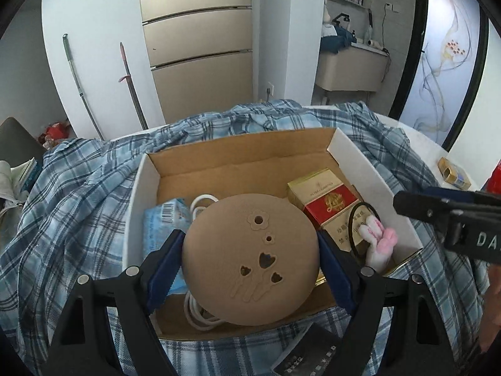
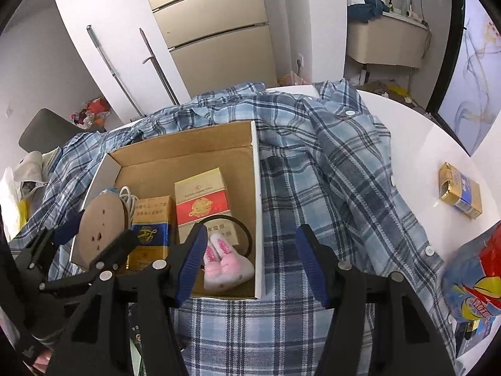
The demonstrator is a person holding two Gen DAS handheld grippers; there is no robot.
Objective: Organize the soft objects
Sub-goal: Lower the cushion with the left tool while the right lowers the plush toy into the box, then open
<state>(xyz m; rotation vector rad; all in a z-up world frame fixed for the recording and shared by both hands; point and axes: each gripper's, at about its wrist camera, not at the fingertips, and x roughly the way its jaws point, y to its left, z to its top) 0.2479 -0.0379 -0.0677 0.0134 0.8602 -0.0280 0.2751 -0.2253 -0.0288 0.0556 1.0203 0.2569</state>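
Your left gripper point(image 1: 250, 260) clamps the tan round pad point(image 1: 250, 260) over the cardboard box point(image 1: 241, 156), your right gripper point(image 2: 250, 260) hangs apart and empty, so lower the pad in and let go.

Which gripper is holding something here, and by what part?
The left gripper holds the round tan disc by its two opposite side edges, over the cardboard box. The right gripper holds nothing; its jaws stand apart.

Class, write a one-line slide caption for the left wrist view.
Left gripper holds a round tan disc above the cardboard box.
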